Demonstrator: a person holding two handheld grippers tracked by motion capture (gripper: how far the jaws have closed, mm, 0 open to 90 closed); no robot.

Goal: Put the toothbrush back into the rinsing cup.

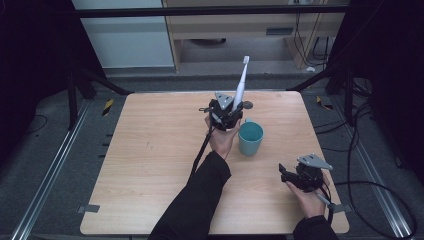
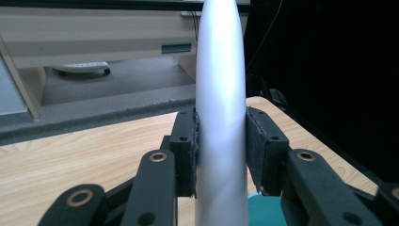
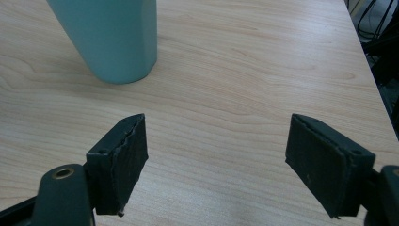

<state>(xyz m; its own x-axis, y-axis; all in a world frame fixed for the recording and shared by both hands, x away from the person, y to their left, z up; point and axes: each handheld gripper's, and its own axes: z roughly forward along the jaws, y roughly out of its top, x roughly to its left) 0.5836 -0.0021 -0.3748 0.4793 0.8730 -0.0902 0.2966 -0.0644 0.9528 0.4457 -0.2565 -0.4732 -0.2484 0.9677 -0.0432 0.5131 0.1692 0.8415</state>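
Toothbrush (image 1: 241, 84), white, stands nearly upright above the table's (image 1: 150, 165) far middle, clamped low on its handle by the left gripper (image 1: 226, 111); we see its bristle head tilted slightly right. In the left gripper view the handle (image 2: 221, 117) runs off top and bottom, pinched between both pads, hiding what lies behind. Just right of that hand sits a teal cup (image 1: 250, 138), its top cut off in the right gripper view (image 3: 110, 37). We note the right gripper (image 1: 286, 175) near the table's near right corner, jaws wide apart over bare wood.
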